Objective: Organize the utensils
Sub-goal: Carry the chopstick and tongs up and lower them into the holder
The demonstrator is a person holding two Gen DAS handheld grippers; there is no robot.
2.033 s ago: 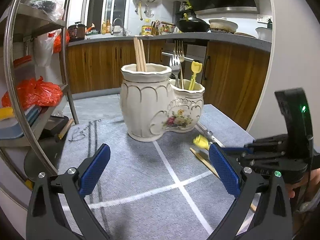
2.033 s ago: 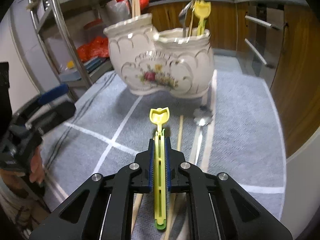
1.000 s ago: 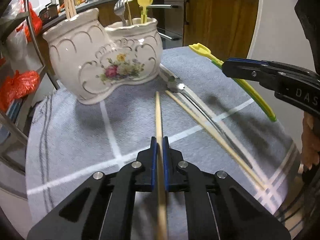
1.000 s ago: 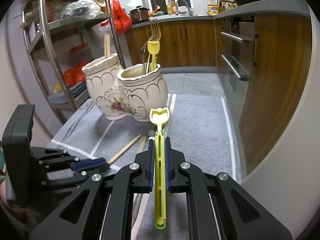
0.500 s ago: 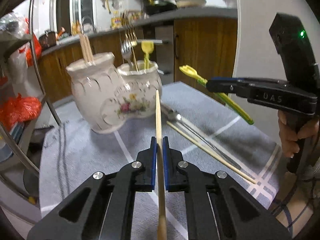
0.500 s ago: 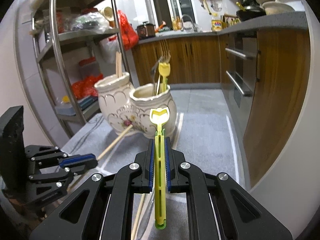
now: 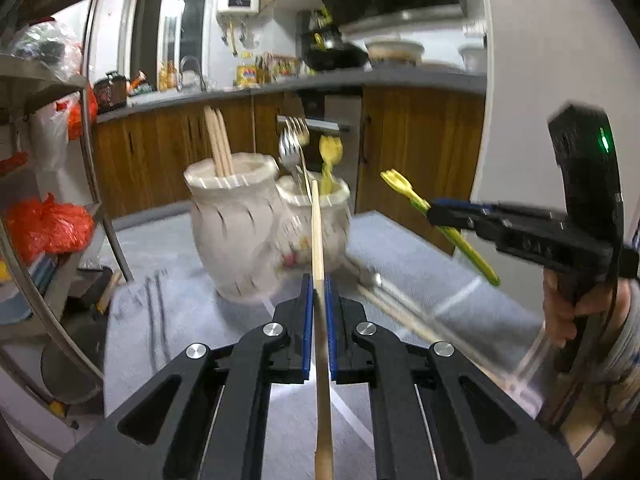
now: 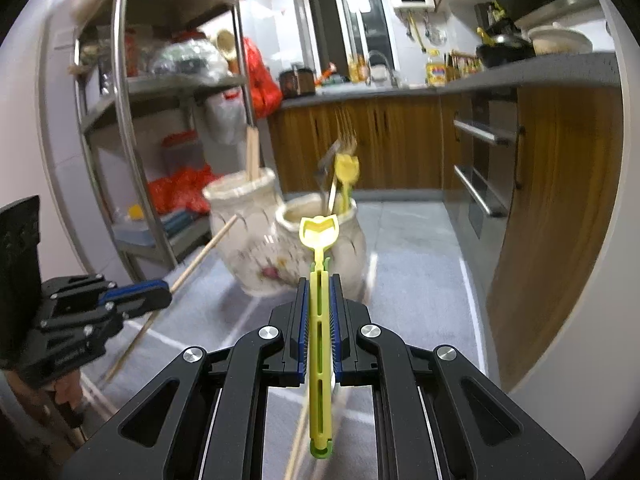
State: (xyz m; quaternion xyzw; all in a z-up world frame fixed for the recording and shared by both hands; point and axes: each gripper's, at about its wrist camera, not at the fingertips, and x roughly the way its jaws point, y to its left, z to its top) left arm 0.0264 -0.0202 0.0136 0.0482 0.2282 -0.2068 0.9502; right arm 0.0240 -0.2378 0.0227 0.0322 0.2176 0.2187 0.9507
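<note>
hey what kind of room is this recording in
Most likely a home kitchen: wooden cabinets under a grey countertop, a sink tap by the window, and a black wok on the counter.

Our left gripper [image 7: 319,300] and right gripper [image 8: 319,300] are matte black frames with silver screws and blue pads [image 7: 307,320]. A green light glows on the right one's housing; bare skin shows on our right hand [image 7: 560,312].

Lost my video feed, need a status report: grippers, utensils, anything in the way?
Left gripper shut on chopstick. Right gripper shut on yellow fork. Both airborne, facing holder. Nothing blocking.
</note>
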